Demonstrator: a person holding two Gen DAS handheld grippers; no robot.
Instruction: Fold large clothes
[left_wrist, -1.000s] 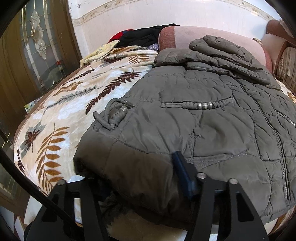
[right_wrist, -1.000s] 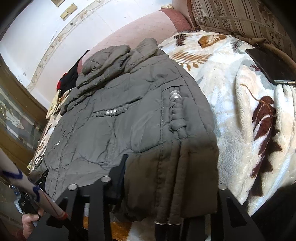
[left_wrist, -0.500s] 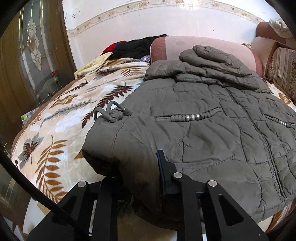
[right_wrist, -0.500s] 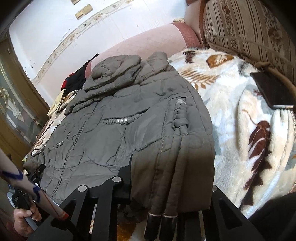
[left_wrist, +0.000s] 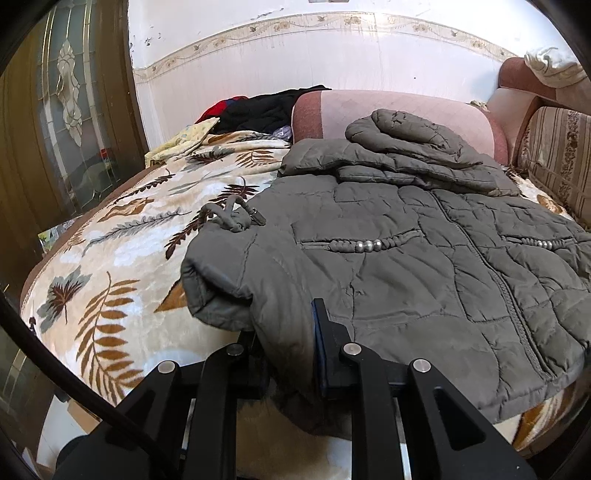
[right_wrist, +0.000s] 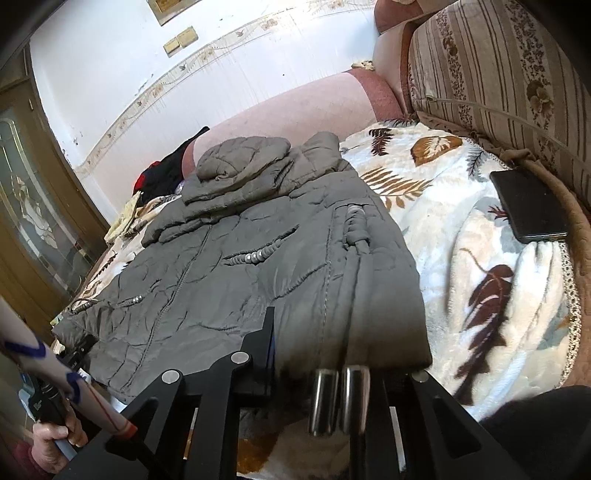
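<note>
One jacket: a grey-green quilted puffer jacket, lying front-up on the bed, hood bunched at the far end against a pink bolster.
Jacket detail: two slanted pockets trimmed with beads, silver ones in the middle; centre zip closed; drawcords at the hem, two metal cord tips hanging off the near right corner.
Left gripper: jaws together on the jacket's near left hem corner, fabric bunched between them and lifted off the blanket.
Right gripper: jaws closing, the near right hem corner between them; the right finger is hidden under the cloth.
Bedding: one fleece blanket with a brown and grey leaf print.
Other items, counted: one dark phone on the blanket right of the jacket, apart from it; one heap of black and red clothes beyond the bolster; one striped cushion at far right.
Person: one hand low at left in the right wrist view, gripping a handle.
</note>
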